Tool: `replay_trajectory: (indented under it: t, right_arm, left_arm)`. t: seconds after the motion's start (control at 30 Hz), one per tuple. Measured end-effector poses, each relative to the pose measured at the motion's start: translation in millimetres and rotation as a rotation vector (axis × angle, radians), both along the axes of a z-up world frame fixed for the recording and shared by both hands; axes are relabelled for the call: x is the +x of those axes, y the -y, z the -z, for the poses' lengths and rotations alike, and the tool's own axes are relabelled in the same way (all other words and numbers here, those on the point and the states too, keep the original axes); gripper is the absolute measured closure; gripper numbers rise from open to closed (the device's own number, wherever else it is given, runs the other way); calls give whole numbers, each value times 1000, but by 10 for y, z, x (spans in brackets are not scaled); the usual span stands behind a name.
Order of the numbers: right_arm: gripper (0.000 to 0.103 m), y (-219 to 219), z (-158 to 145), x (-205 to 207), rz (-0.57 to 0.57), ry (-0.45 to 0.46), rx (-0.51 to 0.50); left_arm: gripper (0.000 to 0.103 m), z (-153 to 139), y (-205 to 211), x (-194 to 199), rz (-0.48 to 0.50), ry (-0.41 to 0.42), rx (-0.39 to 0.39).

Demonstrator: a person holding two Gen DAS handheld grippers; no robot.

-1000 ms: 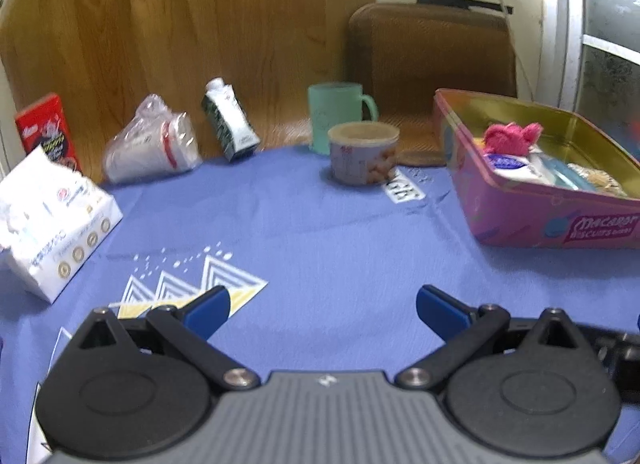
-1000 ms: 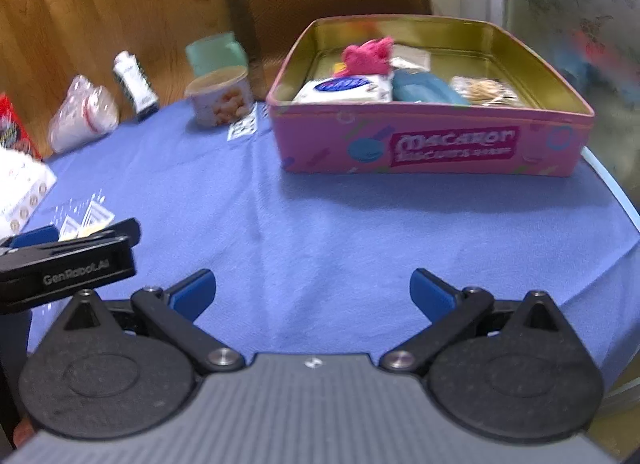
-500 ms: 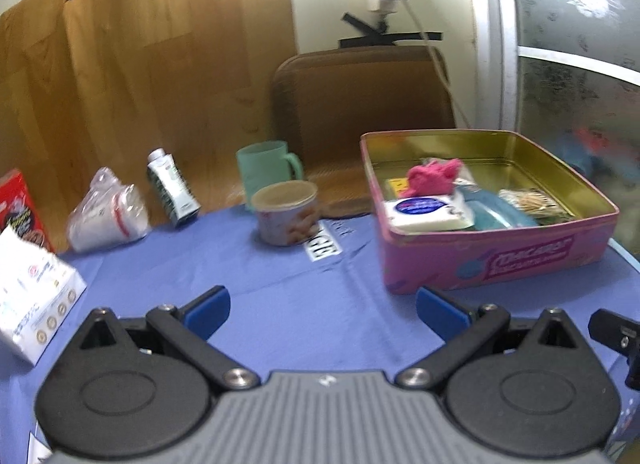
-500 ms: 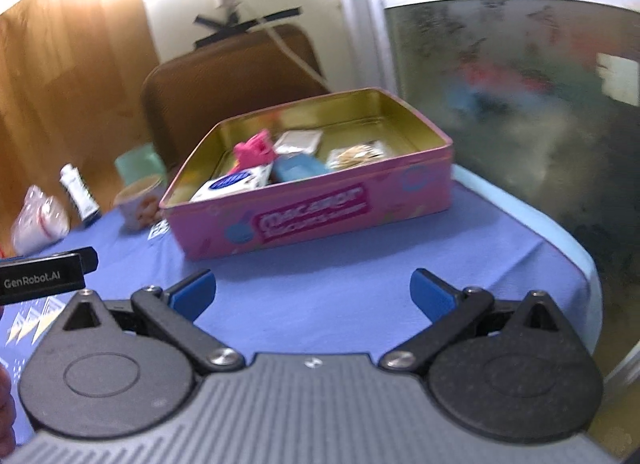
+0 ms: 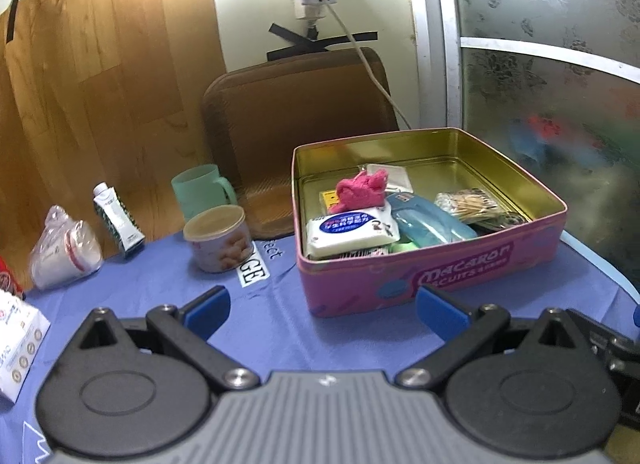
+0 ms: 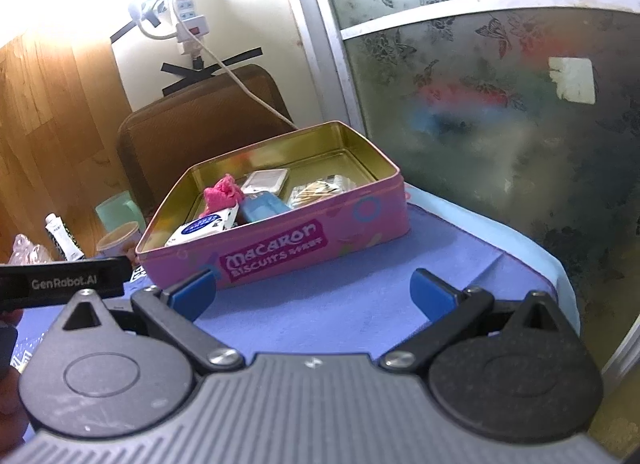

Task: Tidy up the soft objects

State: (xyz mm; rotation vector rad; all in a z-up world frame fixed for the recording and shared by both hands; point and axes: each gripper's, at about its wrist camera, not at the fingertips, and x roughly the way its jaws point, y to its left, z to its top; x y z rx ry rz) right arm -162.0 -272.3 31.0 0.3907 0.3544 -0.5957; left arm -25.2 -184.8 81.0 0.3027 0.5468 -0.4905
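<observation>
A pink biscuit tin [image 5: 460, 276] [image 6: 280, 252] stands open on the blue tablecloth. Inside lie a pink cloth [image 5: 362, 188] [image 6: 223, 194], a white tissue pack [image 5: 350, 230] [image 6: 200, 226], a blue pouch [image 5: 428, 224] [image 6: 262, 204] and a bag of cotton swabs [image 5: 468, 204]. My left gripper [image 5: 322, 310] is open and empty, just in front of the tin. My right gripper [image 6: 310, 292] is open and empty, in front of the tin's front wall. The left gripper's body [image 6: 60, 284] shows at the left of the right wrist view.
Left of the tin stand a snack cup [image 5: 218, 240], a green mug [image 5: 200, 192], a small carton [image 5: 118, 220] and a bag of cups [image 5: 64, 256]. A white tissue pack [image 5: 16, 348] lies at the near left. A brown chair [image 5: 296, 120] stands behind. The table edge [image 6: 520, 248] curves at right.
Both grippers have tilted up and swung right toward the tin, which now sits closer and more central. Both stay open and empty.
</observation>
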Motion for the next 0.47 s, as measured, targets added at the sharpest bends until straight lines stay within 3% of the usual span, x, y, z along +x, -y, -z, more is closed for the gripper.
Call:
replay_trajectory:
  t: [0.47]
  right_arm:
    - [0,-2,36,-13,7,-2,15]
  left_arm:
    - [0,90,19,54,22,-30,-13]
